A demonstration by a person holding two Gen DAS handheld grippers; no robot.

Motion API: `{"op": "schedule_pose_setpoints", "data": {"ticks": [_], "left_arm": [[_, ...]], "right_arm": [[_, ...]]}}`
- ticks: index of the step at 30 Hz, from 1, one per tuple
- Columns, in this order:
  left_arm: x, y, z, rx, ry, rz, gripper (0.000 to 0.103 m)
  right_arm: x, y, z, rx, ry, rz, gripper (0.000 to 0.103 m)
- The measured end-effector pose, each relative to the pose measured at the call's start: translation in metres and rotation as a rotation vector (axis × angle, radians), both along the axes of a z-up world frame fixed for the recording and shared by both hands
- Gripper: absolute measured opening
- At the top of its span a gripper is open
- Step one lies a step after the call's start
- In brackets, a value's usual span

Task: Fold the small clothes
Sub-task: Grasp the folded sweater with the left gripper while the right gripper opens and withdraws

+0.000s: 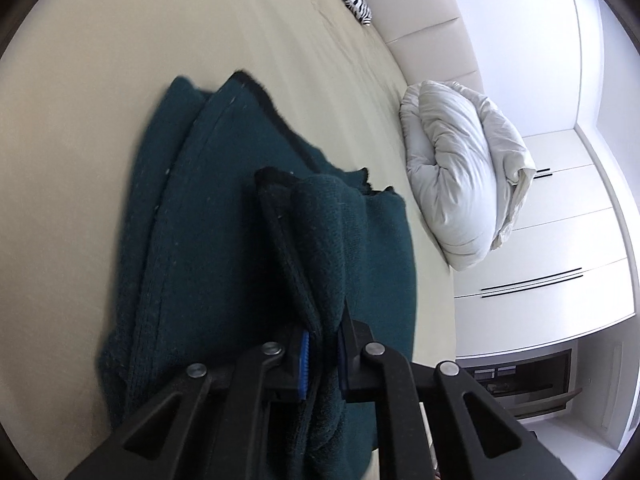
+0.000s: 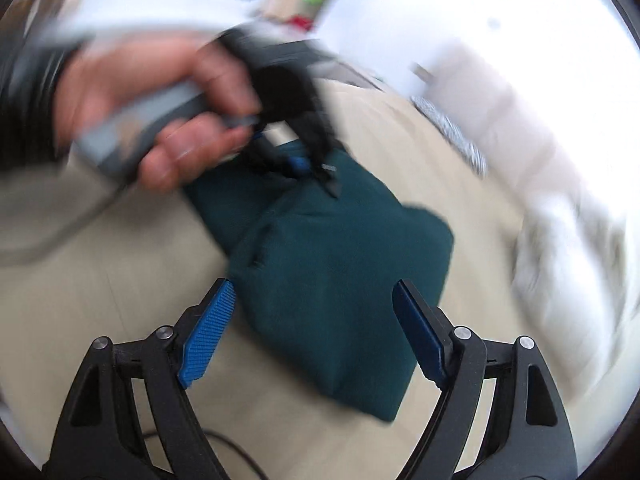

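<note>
**foldnoob:** While the left gripper (image 1: 322, 354) is clamped on a bunched fold of that dark teal knit garment (image 1: 224, 240), what's the move? It's lying part-folded on the cream bedsheet (image 1: 100, 80), white pillow (image 1: 460, 176) well off to the side

**tidy_hands:** Right gripper (image 2: 316, 332) is wide open with nothing between its blue pads (image 2: 210, 332), hovering over the near edge of the garment, so I'd say it's free to help. Right view is blurry, so I can't tell much about the far end beyond the hand (image 2: 160, 120) on the other tool

**foldnoob:** So how do I do it clean?

**tidy_hands:** Carry the pinched edge low and flat across, line up the black-trimmed hem (image 1: 256, 88), and use the free one to pin the crease
</note>
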State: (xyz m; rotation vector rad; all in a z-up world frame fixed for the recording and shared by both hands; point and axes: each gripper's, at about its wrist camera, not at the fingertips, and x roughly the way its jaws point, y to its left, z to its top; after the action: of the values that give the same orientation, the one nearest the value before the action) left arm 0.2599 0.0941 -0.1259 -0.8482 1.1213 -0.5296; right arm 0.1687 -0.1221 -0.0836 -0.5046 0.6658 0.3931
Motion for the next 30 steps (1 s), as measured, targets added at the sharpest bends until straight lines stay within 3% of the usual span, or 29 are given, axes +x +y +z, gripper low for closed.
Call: {"op": "schedule_pose_setpoints", "data": {"ticks": [2,6,10,13,17,20,22,26,30], "left_arm": [[-0.001,0.009,0.011,0.004,-0.029,0.009,0.011],[0.004,0.038,0.026,0.032,-0.056,0.048,0.011],[0.018,0.057,0.028,0.062,-0.034,0.045,0.011],[0.024,0.060,0.025,0.104,-0.027,0.034,0.011],[0.031,0.066,0.000,0.114,0.019,0.054,0.011],[0.032,0.073,-0.022,0.071,0.042,0.097,0.011],[0.033,0.073,-0.024,0.067,0.038,0.111,0.012],[0.039,0.067,-0.013,0.132,0.016,0.110,0.012],[0.043,0.062,-0.014,0.154,0.014,0.124,0.013]], "right_arm": [[0.023,-0.027,0.006,0.098,0.047,-0.088,0.079],[0.028,-0.054,0.006,0.245,0.088,-0.091,0.077],[0.054,-0.031,-0.011,0.241,0.095,-0.072,0.077],[0.079,-0.008,-0.027,0.221,0.150,-0.046,0.077],[0.085,0.021,-0.057,0.202,0.216,-0.046,0.076],[0.091,0.021,-0.074,0.263,0.278,-0.089,0.077],[0.094,0.024,-0.076,0.295,0.276,-0.096,0.078],[0.097,0.027,-0.071,0.334,0.295,-0.099,0.078],[0.054,0.021,-0.066,0.375,0.303,-0.104,0.076]]}}
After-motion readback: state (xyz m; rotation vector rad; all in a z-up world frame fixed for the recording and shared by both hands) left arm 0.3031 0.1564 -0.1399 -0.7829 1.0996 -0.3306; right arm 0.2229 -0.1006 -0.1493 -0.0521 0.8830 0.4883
